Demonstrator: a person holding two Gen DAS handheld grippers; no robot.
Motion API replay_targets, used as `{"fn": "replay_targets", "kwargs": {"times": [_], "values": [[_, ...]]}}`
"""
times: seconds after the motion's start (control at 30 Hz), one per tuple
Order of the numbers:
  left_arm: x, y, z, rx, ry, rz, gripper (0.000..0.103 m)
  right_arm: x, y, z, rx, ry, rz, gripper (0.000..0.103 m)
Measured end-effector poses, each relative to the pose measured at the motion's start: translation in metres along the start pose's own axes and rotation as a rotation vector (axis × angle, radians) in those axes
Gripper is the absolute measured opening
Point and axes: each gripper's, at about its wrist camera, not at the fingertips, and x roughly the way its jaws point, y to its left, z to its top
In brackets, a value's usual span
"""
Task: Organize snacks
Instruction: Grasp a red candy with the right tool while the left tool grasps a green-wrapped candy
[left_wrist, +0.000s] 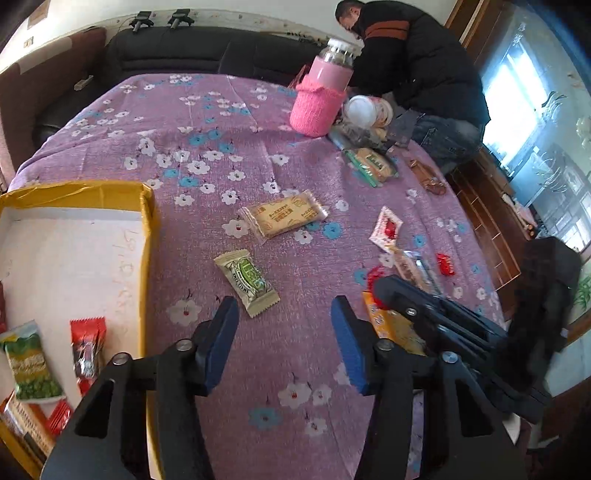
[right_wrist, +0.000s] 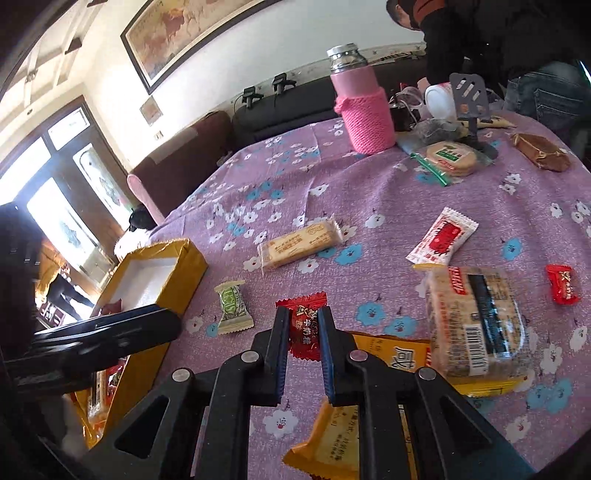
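1. Red candy (right_wrist: 304, 326) is lying between the right gripper (right_wrist: 303, 325) fingers, its long axis running along them, pads closing onto its sides (a grip, by my reading).
2. Left gripper (left_wrist: 284, 325) is hanging open and empty, the green-and-cream packet (left_wrist: 246, 282) just ahead of its left finger.
3. Yellow box (left_wrist: 146, 236), left of that gripper, is already holding several packets.
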Motion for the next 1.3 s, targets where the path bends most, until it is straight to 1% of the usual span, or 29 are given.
{"fn": "replay_targets", "kwargs": {"times": [0.03, 0.07, 0.17, 0.23, 0.27, 0.3, 0.33, 0.37, 0.47, 0.53, 0.63, 0.7, 0.77, 0.83, 0.87, 0.93, 1.03, 1.1, 1.17, 1.3], "values": [[0.014, 0.0, 0.005, 0.003, 0.022, 0.021, 0.044, -0.001, -0.004, 0.002, 0.015, -0.005, 0.011, 0.016], [0.025, -0.001, 0.008, 0.009, 0.037, 0.041, 0.044, -0.001, -0.008, 0.004, 0.025, -0.006, 0.025, 0.016], [0.05, -0.004, 0.012, 0.045, 0.049, 0.128, 0.044, 0.002, -0.016, 0.009, 0.043, 0.004, 0.048, 0.016], [0.064, -0.004, 0.013, 0.062, 0.073, 0.152, 0.043, 0.004, -0.02, 0.009, 0.06, 0.017, 0.062, 0.016], [0.064, -0.008, 0.013, 0.094, 0.046, 0.166, 0.043, 0.005, -0.02, 0.009, 0.064, 0.021, 0.065, 0.016], [0.067, -0.011, 0.012, 0.112, 0.055, 0.176, 0.041, 0.004, -0.021, 0.009, 0.067, 0.022, 0.069, 0.016], [0.066, -0.014, 0.013, 0.124, 0.046, 0.192, 0.024, 0.005, -0.02, 0.009, 0.068, 0.021, 0.073, 0.016], [0.066, -0.014, 0.013, 0.126, 0.048, 0.182, 0.019, 0.005, -0.02, 0.009, 0.068, 0.019, 0.075, 0.016], [0.06, -0.012, 0.011, 0.116, 0.032, 0.161, 0.018, 0.006, -0.018, 0.008, 0.06, 0.018, 0.074, 0.016], [0.054, -0.012, 0.011, 0.099, 0.018, 0.132, 0.018, 0.007, -0.017, 0.007, 0.063, 0.024, 0.073, 0.016], [0.032, -0.009, 0.005, 0.057, -0.017, 0.075, 0.018, 0.006, -0.016, 0.006, 0.064, 0.024, 0.083, 0.016], [0.007, -0.002, -0.002, 0.017, -0.049, 0.031, 0.018, 0.005, -0.015, 0.006, 0.064, 0.018, 0.098, 0.016], [-0.022, 0.009, -0.012, -0.019, -0.093, 0.015, 0.018, 0.003, -0.013, 0.005, 0.057, 0.009, 0.108, 0.016], [-0.054, 0.025, -0.023, -0.061, -0.14, 0.019, 0.018, 0.001, -0.009, 0.005, 0.046, 0.001, 0.115, 0.016], [-0.07, 0.035, -0.03, -0.082, -0.165, 0.032, 0.018, 0.0, -0.006, 0.004, 0.038, -0.003, 0.12, 0.016], [-0.097, 0.058, -0.043, -0.122, -0.205, 0.084, 0.019, -0.003, 0.002, 0.003, 0.014, -0.014, 0.125, 0.016], [-0.12, 0.101, -0.056, -0.218, -0.227, 0.132, 0.019, -0.008, 0.018, 0.0, -0.017, -0.029, 0.128, 0.016], [-0.127, 0.126, -0.06, -0.265, -0.223, 0.164, 0.019, -0.008, 0.032, -0.001, -0.019, -0.01, 0.16, 0.016], [-0.129, 0.144, -0.061, -0.285, -0.219, 0.203, 0.019, -0.008, 0.054, -0.003, -0.032, 0.019, 0.208, 0.016], [-0.12, 0.175, -0.059, -0.33, -0.196, 0.232, 0.019, -0.004, 0.108, -0.012, -0.101, 0.09, 0.293, 0.015]]}}
